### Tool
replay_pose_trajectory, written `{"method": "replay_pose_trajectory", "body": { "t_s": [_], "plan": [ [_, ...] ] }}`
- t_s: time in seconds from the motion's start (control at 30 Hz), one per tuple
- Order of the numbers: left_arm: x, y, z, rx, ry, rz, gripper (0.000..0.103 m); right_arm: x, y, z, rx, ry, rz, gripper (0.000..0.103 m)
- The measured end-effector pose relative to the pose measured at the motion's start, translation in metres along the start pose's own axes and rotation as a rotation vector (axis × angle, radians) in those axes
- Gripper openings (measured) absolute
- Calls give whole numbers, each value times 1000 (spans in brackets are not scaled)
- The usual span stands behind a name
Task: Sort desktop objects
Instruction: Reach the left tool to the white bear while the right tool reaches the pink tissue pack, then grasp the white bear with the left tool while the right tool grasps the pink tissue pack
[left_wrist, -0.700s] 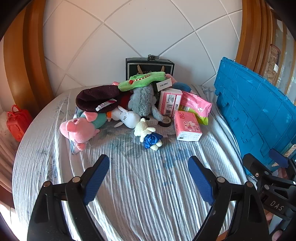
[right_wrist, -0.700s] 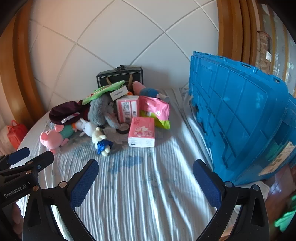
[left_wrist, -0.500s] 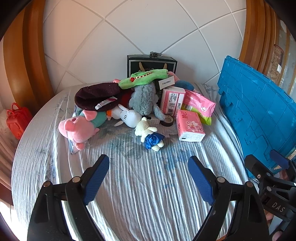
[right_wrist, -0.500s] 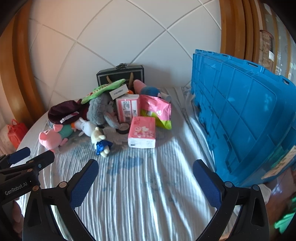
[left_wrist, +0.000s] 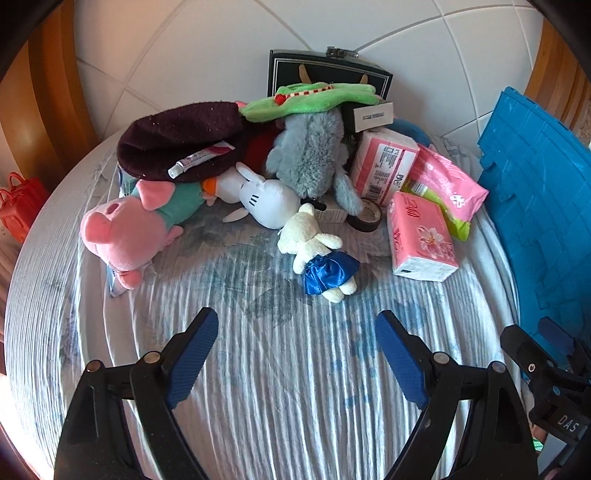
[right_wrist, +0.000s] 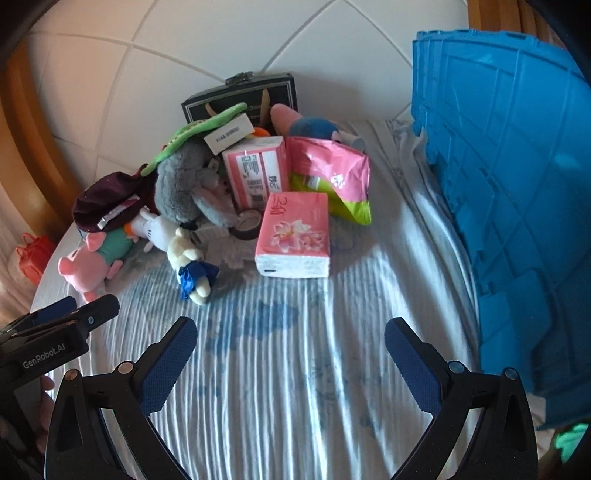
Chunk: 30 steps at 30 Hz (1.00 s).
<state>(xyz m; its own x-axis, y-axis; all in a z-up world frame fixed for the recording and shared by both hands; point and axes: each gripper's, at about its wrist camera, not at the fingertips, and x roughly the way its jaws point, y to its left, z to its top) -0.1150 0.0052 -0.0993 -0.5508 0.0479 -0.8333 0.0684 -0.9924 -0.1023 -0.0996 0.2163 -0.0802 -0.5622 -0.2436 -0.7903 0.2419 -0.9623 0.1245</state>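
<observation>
Both wrist views now sit closer to the pile than before; objects loom larger. Left gripper (left_wrist: 297, 330) and right gripper (right_wrist: 291, 338) have jaws spread wide, nothing between them, over bare cloth. Desk (right_wrist: 295, 387) wears a white ribbed cloth with blue print, backed by a white tiled wall (left_wrist: 192, 55). Pile sits at the far edge: pink pig plush (left_wrist: 125, 229), small white bear (left_wrist: 314, 251), grey plush (left_wrist: 310, 155), pink tissue pack (right_wrist: 295, 232), black box (left_wrist: 328, 74). Blue crate (right_wrist: 517, 184) lines the right edge. Near half of the desk lies open.
</observation>
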Motion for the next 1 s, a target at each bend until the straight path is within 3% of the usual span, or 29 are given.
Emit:
{"method": "replay_pose_trajectory", "body": {
  "t_s": [0.27,0.57,0.63,0.77,0.93,0.97,1.0],
  "plan": [
    [90,-15,40,-19,98,8,87,78,-11,44,26,99,-14,103],
    [159,-23,46,6,222,51,86,157,-3,78,5,222,-42,103],
    [165,-21,44,12,240,41,82,173,-1,78,8,259,-46,103],
    [160,-28,41,66,219,25,53,196,-6,78,32,307,-54,103],
    [153,-36,35,96,223,8,40,212,-15,78,57,346,-28,103],
    [148,-38,34,102,212,8,40,209,-16,78,55,344,-35,100],
    [142,-40,33,112,199,10,40,204,-15,77,50,334,-34,91]
  ]
}}
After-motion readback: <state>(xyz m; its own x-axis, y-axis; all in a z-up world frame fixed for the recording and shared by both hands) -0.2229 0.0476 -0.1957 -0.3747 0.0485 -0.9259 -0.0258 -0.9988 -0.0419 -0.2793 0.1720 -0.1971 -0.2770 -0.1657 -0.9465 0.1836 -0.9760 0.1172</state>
